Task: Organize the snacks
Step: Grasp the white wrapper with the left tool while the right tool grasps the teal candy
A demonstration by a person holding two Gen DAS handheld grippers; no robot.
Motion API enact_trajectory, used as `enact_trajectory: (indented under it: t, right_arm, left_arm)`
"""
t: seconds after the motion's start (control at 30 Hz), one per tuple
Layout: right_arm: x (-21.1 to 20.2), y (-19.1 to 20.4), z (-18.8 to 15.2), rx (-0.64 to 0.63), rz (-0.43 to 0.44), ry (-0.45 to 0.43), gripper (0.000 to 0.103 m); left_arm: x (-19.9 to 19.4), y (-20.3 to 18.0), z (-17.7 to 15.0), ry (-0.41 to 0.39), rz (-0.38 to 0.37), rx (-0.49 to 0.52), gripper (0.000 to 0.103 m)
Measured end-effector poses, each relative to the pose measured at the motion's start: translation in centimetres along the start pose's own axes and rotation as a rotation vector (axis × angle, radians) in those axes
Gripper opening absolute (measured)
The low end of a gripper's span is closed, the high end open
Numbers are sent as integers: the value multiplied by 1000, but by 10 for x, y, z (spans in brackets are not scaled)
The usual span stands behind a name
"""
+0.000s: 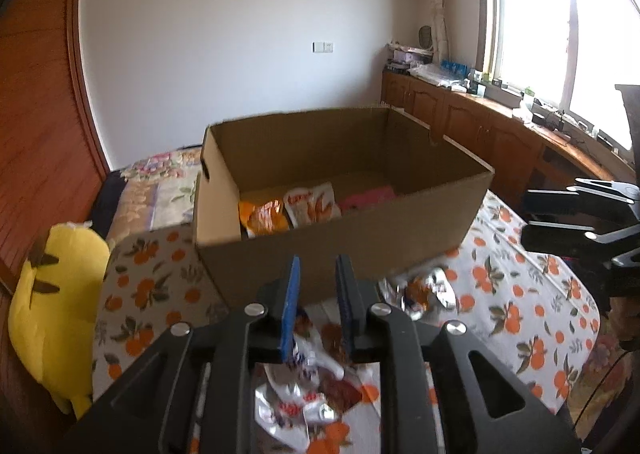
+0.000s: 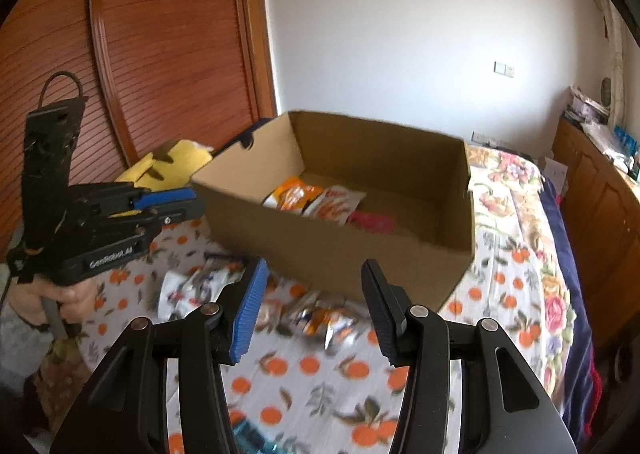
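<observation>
Box: an open cardboard box (image 1: 344,210) stands on the cloth, top flaps gone, an oval hand-hole in its left end wall.
In the box: an orange packet (image 1: 264,216), a white packet with red writing too blurred to read (image 1: 314,204), and a pink packet (image 1: 368,198) lie side by side along the near wall; the rest of the floor is bare.
Loose snacks: a white-and-brown packet (image 1: 316,366) lies under the left jaws, a silver-orange one (image 1: 420,290) just in front of the box's near right corner; both blurred.
Surface: a cloth printed with oranges (image 2: 320,374); I cannot tell whether a desk or the bed carries it. A flowered bedspread (image 2: 516,190) shows beyond the box.
Left gripper (image 1: 318,294): jaws narrowly parted, nothing between them, hanging before the box's near wall. A hand (image 2: 48,300) grips its handle.
Right gripper (image 2: 316,310): jaws spread, empty, above the silver-orange packet.
Open room: bare cloth near the right gripper; the box's right half is free.
Edges: a yellow plush toy (image 1: 56,314) lies at the cloth's left edge; a wooden wardrobe (image 2: 160,54) stands to the left.
Writing: "GenRobot.AI" on the left gripper's body.
</observation>
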State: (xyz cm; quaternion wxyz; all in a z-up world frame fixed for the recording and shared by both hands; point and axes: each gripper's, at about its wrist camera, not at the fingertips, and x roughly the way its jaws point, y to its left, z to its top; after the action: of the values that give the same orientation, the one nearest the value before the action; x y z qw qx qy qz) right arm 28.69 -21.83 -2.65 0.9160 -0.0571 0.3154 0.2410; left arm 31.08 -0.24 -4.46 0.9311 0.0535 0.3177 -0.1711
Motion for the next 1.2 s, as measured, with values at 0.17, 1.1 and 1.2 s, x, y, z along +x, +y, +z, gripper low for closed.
enact_trajectory:
  t: [0.17, 1.1, 1.2]
  right_arm:
    - [1, 6, -34, 4, 2, 49, 50]
    - [29, 37, -141, -43, 130, 293, 59]
    - [27, 38, -143, -53, 132, 296, 60]
  left_arm:
    - [2, 3, -30, 42, 6, -28, 20]
    - [39, 6, -96, 179, 24, -90, 35]
    - [40, 7, -96, 176, 17, -99, 40]
